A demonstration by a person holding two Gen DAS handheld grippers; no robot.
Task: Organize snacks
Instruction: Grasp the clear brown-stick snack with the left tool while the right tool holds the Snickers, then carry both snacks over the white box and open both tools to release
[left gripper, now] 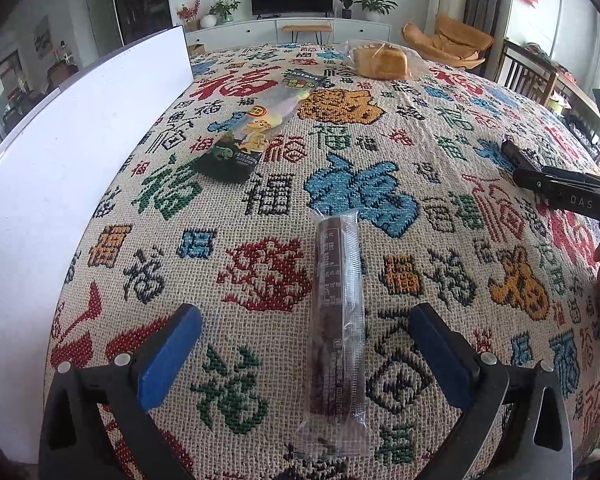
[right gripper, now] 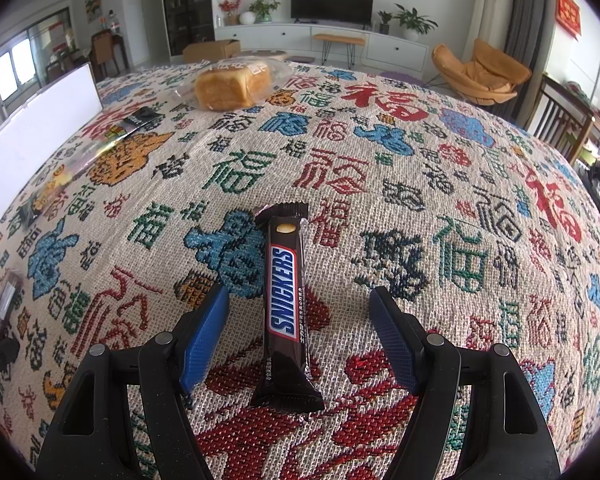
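A dark snack bar in a clear wrapper (left gripper: 338, 312) lies lengthwise on the patterned tablecloth (left gripper: 260, 272). My left gripper (left gripper: 306, 312) stands wide open around its near half, and neither blue pad touches it. In the right wrist view a Snickers bar (right gripper: 286, 300) lies on the cloth between the fingers of my right gripper (right gripper: 298, 293). That gripper is open, with a gap on both sides of the bar. The left wrist view shows the right gripper from the side at the right edge (left gripper: 540, 176).
A bagged bread loaf (left gripper: 380, 62) sits at the far side of the table. A long dark candy packet with cartoon figures (left gripper: 252, 128) lies left of the middle. A white box (left gripper: 60, 160) stands along the left edge. Chairs stand past the right edge.
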